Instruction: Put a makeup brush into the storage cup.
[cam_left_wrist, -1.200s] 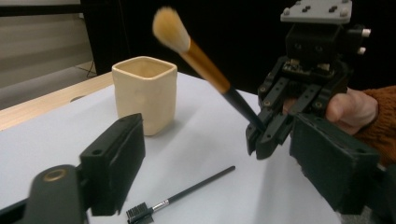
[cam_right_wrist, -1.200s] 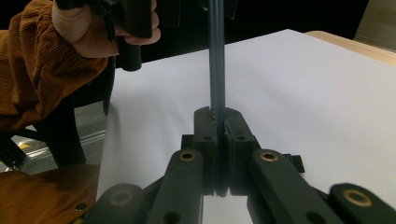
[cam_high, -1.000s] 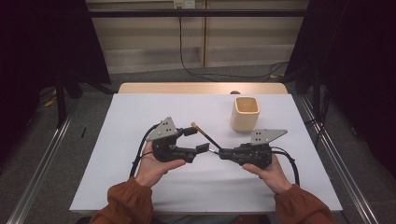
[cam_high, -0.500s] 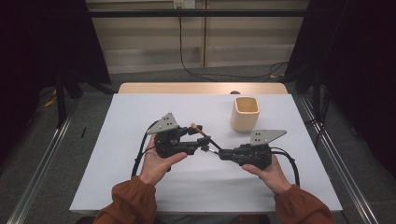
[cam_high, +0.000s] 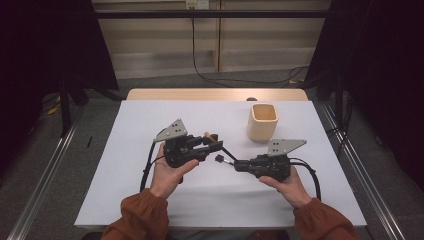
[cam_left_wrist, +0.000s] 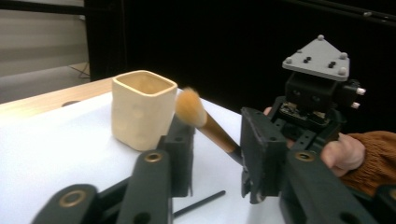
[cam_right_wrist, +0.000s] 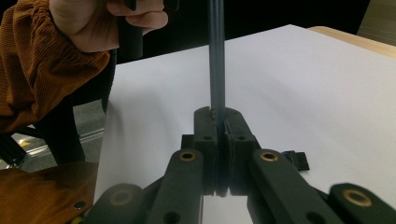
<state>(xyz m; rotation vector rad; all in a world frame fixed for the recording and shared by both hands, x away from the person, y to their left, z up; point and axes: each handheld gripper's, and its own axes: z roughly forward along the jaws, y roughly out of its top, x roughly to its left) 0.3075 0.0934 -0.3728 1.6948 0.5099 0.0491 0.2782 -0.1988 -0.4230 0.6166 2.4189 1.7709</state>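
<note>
A makeup brush (cam_left_wrist: 205, 123) with a tan bristle head and a thin black handle (cam_right_wrist: 216, 70) slants up over the white table cover. My right gripper (cam_right_wrist: 217, 114) is shut on the handle's lower end, and shows at centre right in the high view (cam_high: 236, 164). My left gripper (cam_left_wrist: 217, 140) has the brush's upper part between its jaws, which have just been closing. A gap still shows beside the left pad (cam_left_wrist: 180, 154). In the high view the left gripper (cam_high: 214, 141) sits left of centre, with the bristle head (cam_high: 206, 135) at its tips.
A cream square cup (cam_high: 262, 121) stands upright at the back right, also seen beyond the left jaws (cam_left_wrist: 140, 109). A small black piece (cam_high: 218, 158) lies on the white cover (cam_high: 150, 115) between the grippers. Cables trail from both grippers towards the person.
The left gripper's jaws have drawn much closer together around the brush's upper part. Both hands and the brush have stayed where they were.
</note>
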